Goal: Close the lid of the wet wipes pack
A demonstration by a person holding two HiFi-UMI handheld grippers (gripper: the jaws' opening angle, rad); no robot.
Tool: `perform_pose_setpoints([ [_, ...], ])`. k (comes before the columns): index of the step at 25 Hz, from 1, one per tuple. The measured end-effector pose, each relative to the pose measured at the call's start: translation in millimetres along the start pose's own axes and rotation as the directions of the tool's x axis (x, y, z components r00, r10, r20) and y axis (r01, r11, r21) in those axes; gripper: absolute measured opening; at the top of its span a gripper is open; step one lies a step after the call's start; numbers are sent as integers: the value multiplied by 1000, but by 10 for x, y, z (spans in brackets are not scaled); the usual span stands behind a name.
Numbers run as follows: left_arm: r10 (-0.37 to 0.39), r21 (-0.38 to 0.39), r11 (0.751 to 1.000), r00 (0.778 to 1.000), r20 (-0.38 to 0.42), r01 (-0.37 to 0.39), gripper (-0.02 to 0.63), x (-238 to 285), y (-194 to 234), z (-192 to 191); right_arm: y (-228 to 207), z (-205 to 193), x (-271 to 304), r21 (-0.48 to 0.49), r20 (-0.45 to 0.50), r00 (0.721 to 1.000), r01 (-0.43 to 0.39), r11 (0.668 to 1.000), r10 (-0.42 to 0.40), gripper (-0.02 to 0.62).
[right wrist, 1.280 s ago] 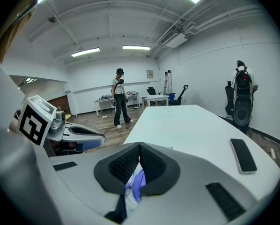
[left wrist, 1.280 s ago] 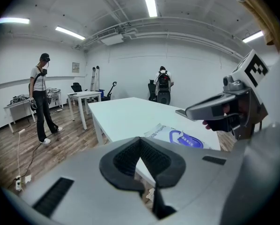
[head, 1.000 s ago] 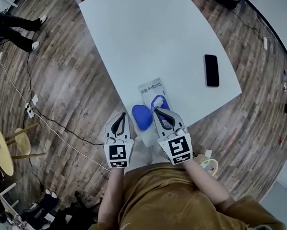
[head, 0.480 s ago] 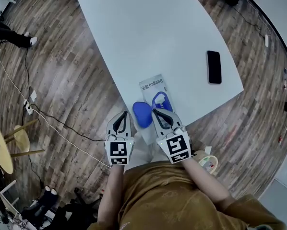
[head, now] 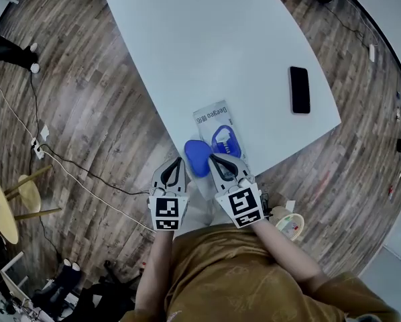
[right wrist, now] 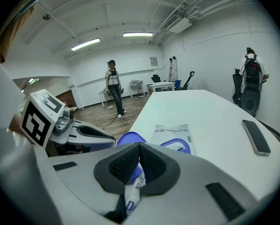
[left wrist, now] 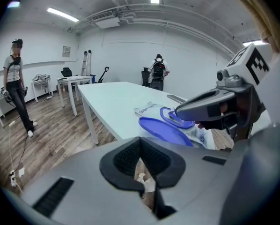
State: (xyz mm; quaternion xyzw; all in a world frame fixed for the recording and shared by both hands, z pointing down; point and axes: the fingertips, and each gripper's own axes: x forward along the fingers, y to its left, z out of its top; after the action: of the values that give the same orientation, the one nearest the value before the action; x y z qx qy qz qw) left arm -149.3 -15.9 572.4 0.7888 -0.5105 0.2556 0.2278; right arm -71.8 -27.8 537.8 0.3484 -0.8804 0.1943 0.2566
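- Right tool: jaws closed on the near end of the wet wipes pack; white film with blue print shows in the gap between the pads.
- Left tool: jaws clenched tip to tip with nothing held; only wooden floor shows through the gap below the pads.
- Left tool position: off the near edge of the table, above the floor, just beside the right tool and near the lid.
- Wet wipes pack: lies flat on the white table at its near edge, printed end pointing away from the person.
- Lid: blue, oval, swung open to the pack's left and overhanging the table edge, close to the tips of both tools. Contact with either tool cannot be confirmed.
- Opening: a blue ring on the pack's top face, uncovered, just ahead of the right tool.
- Phone: dark, lying flat near the table's right edge, well apart from the pack.
- Bystander: a person stands on the floor beyond the table's far left side.
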Motion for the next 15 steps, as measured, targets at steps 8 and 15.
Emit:
perform_pose_setpoints([
  [8, -23, 20, 1000, 1000, -16, 23, 7, 48, -54, -44, 56, -85, 51, 4, -26, 999, -21, 1000, 21, 8],
  [15, -35, 19, 999, 999, -24, 35, 6, 61, -85, -67, 112, -135, 88, 4, -46, 998, -46, 999, 46, 8],
])
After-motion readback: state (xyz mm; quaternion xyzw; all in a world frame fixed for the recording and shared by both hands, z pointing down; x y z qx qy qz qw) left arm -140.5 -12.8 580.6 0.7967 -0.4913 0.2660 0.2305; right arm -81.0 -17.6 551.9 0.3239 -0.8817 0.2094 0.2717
